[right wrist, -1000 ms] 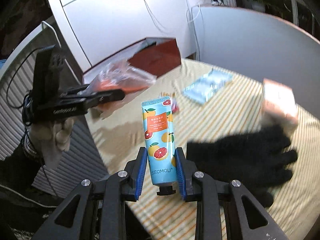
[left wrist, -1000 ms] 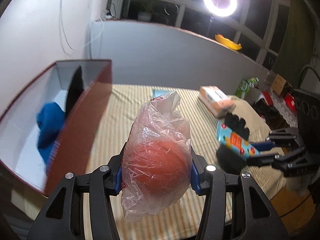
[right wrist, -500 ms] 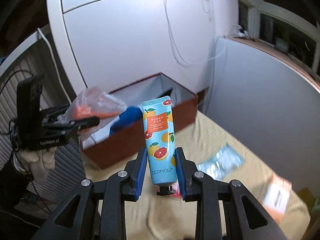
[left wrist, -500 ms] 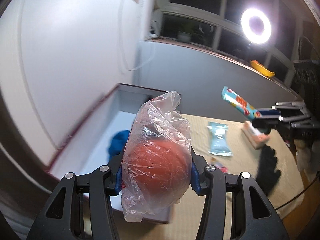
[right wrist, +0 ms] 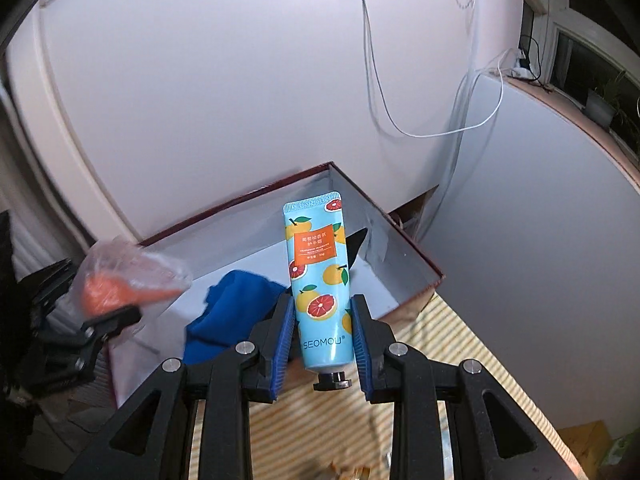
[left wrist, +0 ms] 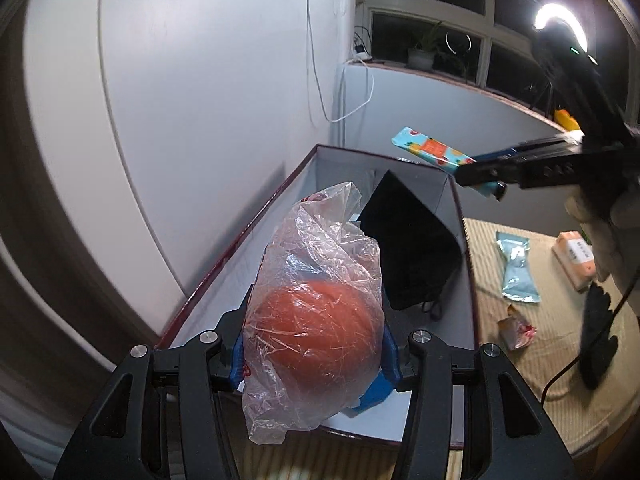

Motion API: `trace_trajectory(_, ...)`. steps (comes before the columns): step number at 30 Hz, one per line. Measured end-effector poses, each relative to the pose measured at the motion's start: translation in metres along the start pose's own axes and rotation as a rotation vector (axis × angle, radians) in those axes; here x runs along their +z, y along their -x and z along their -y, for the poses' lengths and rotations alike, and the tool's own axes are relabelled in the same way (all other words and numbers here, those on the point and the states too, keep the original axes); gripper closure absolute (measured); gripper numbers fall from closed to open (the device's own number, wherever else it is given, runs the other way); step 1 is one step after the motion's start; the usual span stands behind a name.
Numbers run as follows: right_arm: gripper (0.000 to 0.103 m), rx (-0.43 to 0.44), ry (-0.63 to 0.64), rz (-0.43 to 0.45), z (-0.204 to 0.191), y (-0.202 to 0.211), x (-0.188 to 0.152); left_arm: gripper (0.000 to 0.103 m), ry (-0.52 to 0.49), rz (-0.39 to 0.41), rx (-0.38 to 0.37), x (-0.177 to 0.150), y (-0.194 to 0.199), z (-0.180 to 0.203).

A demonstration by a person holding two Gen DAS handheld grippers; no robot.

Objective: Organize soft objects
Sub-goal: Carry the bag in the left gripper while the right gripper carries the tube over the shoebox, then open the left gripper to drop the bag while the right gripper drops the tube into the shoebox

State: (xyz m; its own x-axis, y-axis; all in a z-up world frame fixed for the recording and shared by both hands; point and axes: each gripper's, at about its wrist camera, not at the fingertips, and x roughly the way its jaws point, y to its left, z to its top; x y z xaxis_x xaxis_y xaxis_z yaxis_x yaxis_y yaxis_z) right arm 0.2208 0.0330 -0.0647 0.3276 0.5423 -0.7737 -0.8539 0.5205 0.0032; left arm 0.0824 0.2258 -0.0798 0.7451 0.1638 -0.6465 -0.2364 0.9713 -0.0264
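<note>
Left claw [left wrist: 314, 344] clamps a bagged ball [left wrist: 316, 332], right claw [right wrist: 322, 340] a tube [right wrist: 320, 280], both poised above the box [left wrist: 466, 272] ahead for dropping in.

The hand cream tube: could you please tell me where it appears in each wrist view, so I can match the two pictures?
Left wrist view: the tube is at upper right, held out above the box's far end by the right hand-held gripper.
Right wrist view: it stands at centre, clamped upright between the blue pads, with the box behind it.
Shared landmark: the red-rimmed box with a white inside.
</note>
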Motion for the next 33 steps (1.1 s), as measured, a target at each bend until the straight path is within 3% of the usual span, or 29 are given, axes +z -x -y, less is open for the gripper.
trace_trajectory(10,0.076,-0.057,-0.024,-0.042,0.009,-0.034,0.019,0.049,0.010,-0.004,0.032,0.001,-0.009,-0.001)
trace_trajectory(12,0.067,-0.058,-0.020,-0.036,0.008,-0.035,0.021,0.041,0.015,0.001,0.033,-0.001,-0.006,-0.002)
trace_trajectory(13,0.052,-0.069,-0.019,-0.030,0.007,-0.033,0.021,0.041,0.018,0.005,0.033,0.001,-0.005,-0.002)
trace_trajectory(14,0.046,-0.079,-0.020,-0.011,0.007,-0.030,0.021,0.041,0.021,0.009,0.033,0.001,-0.004,-0.002)
trace_trajectory(33,0.046,-0.057,-0.088,0.058,0.017,0.039,-0.010,0.041,0.050,0.064,-0.015,-0.003,0.034,0.008)
